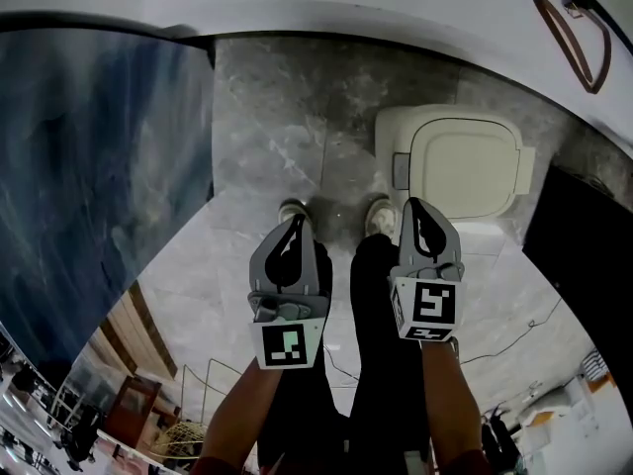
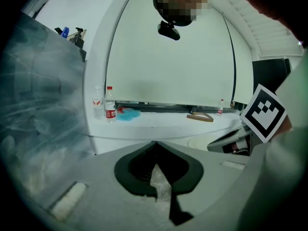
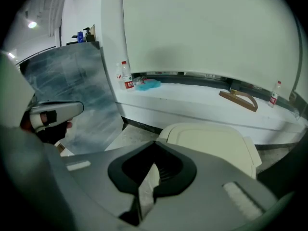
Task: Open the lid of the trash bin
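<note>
Two grippers show in the head view, the left gripper [image 1: 296,222] and the right gripper [image 1: 414,206], both with jaws together and empty. The trash bin [image 1: 396,127] stands just ahead of the right one, with its lid [image 1: 465,166] down. The lid is probably light, stiff, smooth plastic, best lifted at its rim.

Left gripper view: bottles [image 2: 110,105] stand far ahead on a ledge.

Right gripper view: the lid lies just beyond the jaws and nothing blocks the way. A blue panel [image 3: 72,95] stands to the left.
</note>
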`<state>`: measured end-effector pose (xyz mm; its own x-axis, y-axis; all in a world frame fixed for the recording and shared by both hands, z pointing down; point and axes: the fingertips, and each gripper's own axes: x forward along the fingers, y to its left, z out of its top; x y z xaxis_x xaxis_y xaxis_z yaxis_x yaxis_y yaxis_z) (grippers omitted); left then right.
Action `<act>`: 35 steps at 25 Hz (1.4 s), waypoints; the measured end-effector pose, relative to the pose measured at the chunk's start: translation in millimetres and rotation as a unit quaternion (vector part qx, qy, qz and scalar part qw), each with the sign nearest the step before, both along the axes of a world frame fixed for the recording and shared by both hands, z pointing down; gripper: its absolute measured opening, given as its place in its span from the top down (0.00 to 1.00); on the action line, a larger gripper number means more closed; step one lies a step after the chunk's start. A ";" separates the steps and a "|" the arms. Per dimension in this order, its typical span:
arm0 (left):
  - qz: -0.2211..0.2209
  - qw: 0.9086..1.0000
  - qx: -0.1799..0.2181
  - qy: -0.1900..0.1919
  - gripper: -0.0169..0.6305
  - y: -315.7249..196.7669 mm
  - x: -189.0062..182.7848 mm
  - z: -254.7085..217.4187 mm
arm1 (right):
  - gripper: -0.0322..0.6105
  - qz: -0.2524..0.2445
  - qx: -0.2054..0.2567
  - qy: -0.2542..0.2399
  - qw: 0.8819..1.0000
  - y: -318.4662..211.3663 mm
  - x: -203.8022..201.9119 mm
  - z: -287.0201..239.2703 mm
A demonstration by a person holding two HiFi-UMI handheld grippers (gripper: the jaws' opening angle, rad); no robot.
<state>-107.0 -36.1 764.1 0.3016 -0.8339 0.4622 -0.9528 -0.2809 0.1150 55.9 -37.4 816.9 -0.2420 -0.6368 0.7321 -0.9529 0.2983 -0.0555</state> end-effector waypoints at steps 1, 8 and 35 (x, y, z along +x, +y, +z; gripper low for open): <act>-0.008 1.000 -0.001 0.003 0.98 -1.2 -0.5 0.6 | 0.95 -0.003 -0.005 0.001 1.000 -0.6 -0.8 3.5; -0.014 0.999 -0.028 0.021 0.98 13.0 10.7 -0.2 | 0.95 0.001 -0.030 0.013 0.999 -14.7 -4.3 26.9; -0.004 0.999 -0.034 0.035 0.98 7.8 8.6 -0.1 | 0.95 0.070 -0.105 0.077 0.989 -29.8 -8.1 66.0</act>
